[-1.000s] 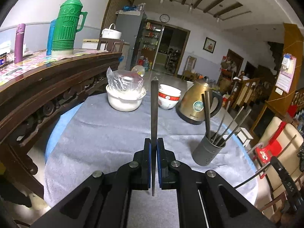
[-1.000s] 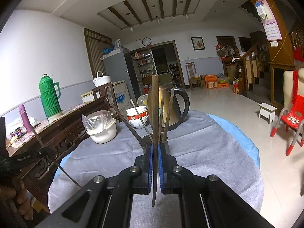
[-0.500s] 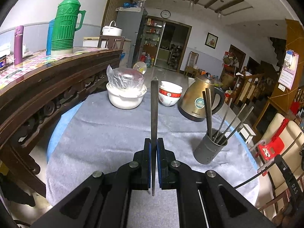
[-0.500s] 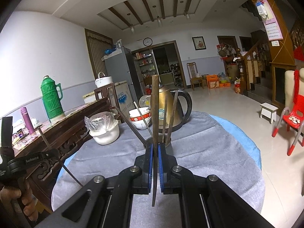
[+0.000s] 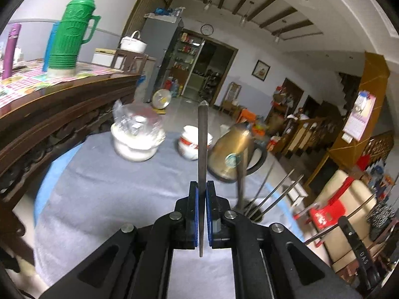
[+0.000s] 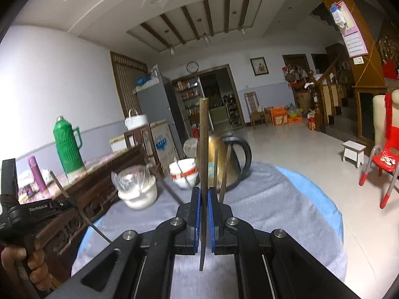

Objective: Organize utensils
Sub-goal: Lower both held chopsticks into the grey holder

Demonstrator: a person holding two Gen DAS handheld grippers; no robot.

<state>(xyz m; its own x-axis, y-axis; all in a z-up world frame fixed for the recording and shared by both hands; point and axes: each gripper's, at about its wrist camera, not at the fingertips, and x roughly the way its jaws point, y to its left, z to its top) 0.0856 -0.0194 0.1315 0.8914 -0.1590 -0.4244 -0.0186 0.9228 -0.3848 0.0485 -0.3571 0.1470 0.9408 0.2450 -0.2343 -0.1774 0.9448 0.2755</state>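
Observation:
My left gripper [image 5: 201, 191] is shut on a grey metal chopstick [image 5: 202, 144] that stands upright between its blue pads. My right gripper [image 6: 204, 195] is shut on a brown chopstick [image 6: 204, 144], also upright. The utensil holder [image 5: 251, 211] with several metal chopsticks [image 5: 279, 191] leaning in it sits just right of my left gripper, mostly hidden behind its arm. In the right wrist view the holder is hidden behind my right gripper; only chopsticks [image 6: 224, 169] stick up from it. The left gripper with its chopstick shows at the left in that view [image 6: 32, 209].
On the grey tablecloth [image 5: 107, 186] stand a gold kettle [image 5: 232, 154], a red-and-white bowl stack [image 5: 192, 142] and a white pot with a plastic bag [image 5: 137, 134]. A wooden sideboard [image 5: 49, 114] with a green thermos [image 5: 72, 35] runs along the left. A red chair [image 5: 329, 209] stands right.
My left gripper has moved forward and right, so the utensil holder now lies close beside it. My right gripper has come closer over the holder, which is now hidden behind it.

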